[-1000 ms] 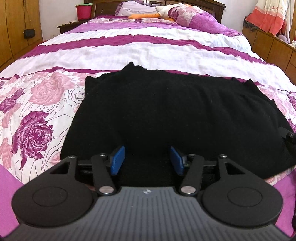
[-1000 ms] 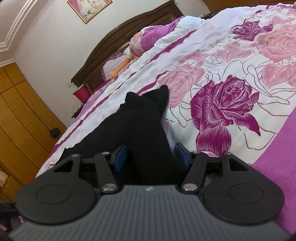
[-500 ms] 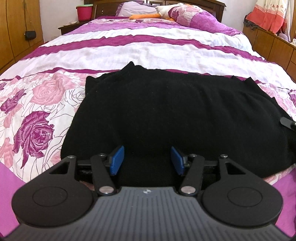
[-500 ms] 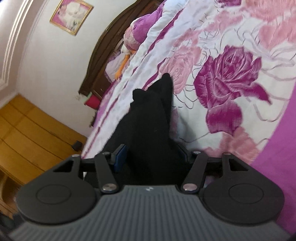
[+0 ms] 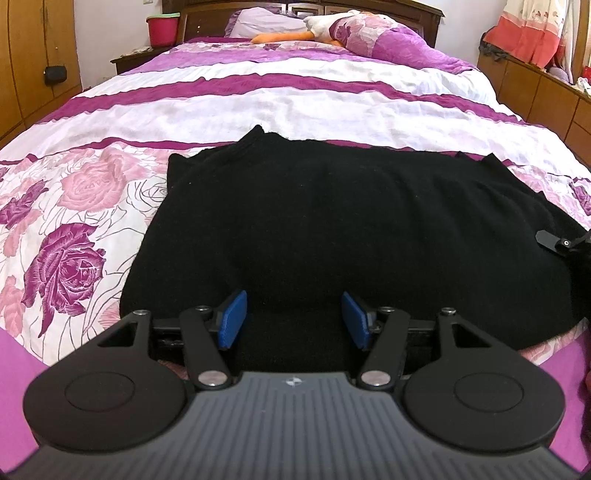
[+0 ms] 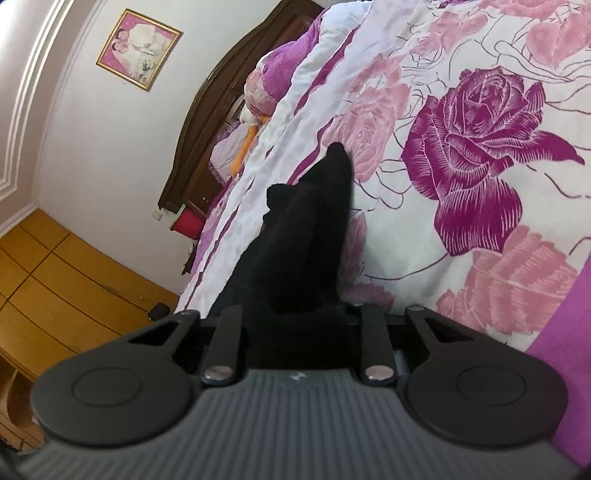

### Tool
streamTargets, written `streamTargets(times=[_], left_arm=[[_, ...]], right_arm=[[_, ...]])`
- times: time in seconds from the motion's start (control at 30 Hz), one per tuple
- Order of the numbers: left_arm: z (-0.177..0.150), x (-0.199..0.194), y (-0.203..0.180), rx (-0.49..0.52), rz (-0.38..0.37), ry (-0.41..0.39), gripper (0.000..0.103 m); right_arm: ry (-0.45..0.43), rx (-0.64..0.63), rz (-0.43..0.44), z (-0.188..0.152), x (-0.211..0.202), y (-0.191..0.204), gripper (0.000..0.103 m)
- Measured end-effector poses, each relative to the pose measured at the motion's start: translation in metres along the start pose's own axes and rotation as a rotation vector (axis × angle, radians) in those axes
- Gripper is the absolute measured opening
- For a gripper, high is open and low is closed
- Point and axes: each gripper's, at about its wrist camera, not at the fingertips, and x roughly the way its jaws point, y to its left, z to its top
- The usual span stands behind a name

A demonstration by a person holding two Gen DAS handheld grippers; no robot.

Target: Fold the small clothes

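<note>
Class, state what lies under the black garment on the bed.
The black garment lies on the rose-print bedspread, which shows around its edges. Anything else beneath it is covered and cannot be seen.

The black garment (image 5: 332,229) looked like matt, fuzzy knitted cloth; the bedspread (image 5: 258,99) was smooth printed fabric (slightly creased). The left gripper (image 5: 293,317) appeared matt black plastic with ribbed blue pads (image 5: 232,319).

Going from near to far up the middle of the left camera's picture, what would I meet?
Left gripper → black garment → flowered bedspread with white and purple stripes → orange and white plush toy by the pillows → dark wooden headboard.
</note>
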Motion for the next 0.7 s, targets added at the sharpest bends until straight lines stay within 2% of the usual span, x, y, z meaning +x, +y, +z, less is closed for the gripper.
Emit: streamTargets(times=[0.37,0.7], left_arm=[[0.004,-0.006,0.005,-0.021,-0.036,0.007,0.064],[0.015,-0.033,0.027,-0.048,-0.063,-0.024,0.064]], right_arm=[[-0.035,0.026,0.006,0.005,-0.006,0.02,0.022],[-0.038,-0.082,0.034,0.013,-0.005,0.064,0.02]])
